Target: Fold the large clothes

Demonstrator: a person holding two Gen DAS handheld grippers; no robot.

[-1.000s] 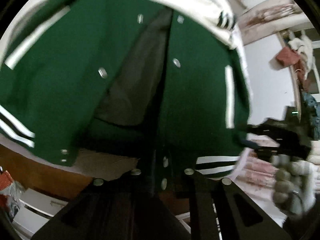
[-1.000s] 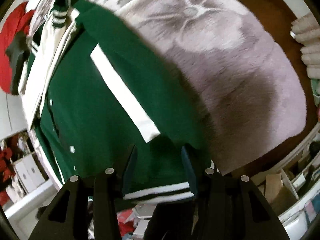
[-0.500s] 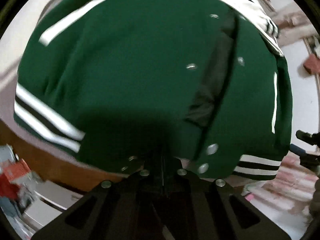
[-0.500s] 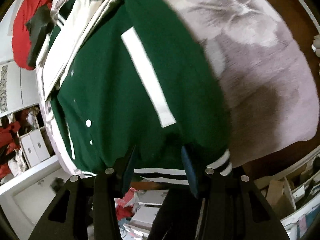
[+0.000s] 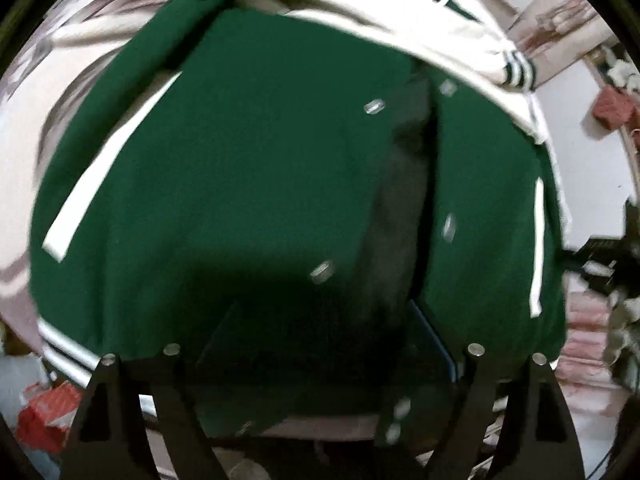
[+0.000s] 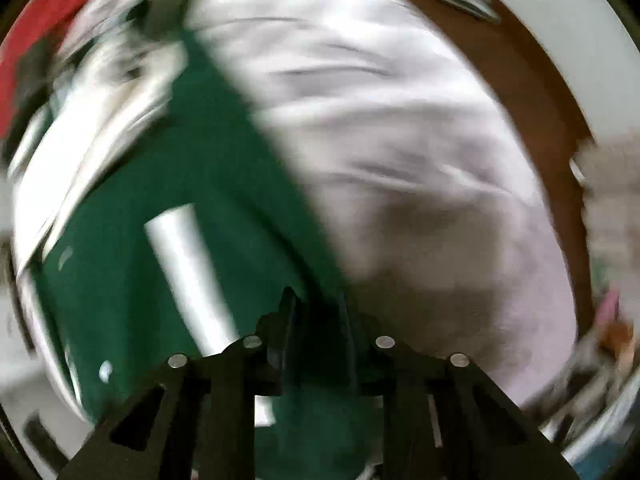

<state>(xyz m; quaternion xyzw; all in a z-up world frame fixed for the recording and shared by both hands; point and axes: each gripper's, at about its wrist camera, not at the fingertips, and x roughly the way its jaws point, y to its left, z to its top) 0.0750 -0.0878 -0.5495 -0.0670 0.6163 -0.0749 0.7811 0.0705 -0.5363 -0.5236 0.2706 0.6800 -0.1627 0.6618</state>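
A green varsity jacket (image 5: 248, 168) with white sleeves, white pocket stripes and metal snaps lies front-up on a pale blanket (image 6: 400, 128). Its front is slightly parted, showing dark lining. My left gripper (image 5: 320, 332) is open, its fingers spread wide over the jacket's lower front near the striped hem. My right gripper (image 6: 316, 320) is shut on the jacket's green side edge (image 6: 224, 168), next to a white pocket stripe (image 6: 188, 272). The right wrist view is blurred by motion.
The blanket covers a brown wooden bed frame (image 6: 532, 92). A red cloth (image 6: 32, 36) lies at the far left beyond the jacket. Cluttered boxes and red packaging (image 5: 44, 416) sit on the floor below the bed edge. Folded pink fabric (image 5: 584, 332) is at the right.
My left gripper has let go of the hem and opened wide over the jacket. My right gripper has closed on the jacket's side edge and is moving fast.
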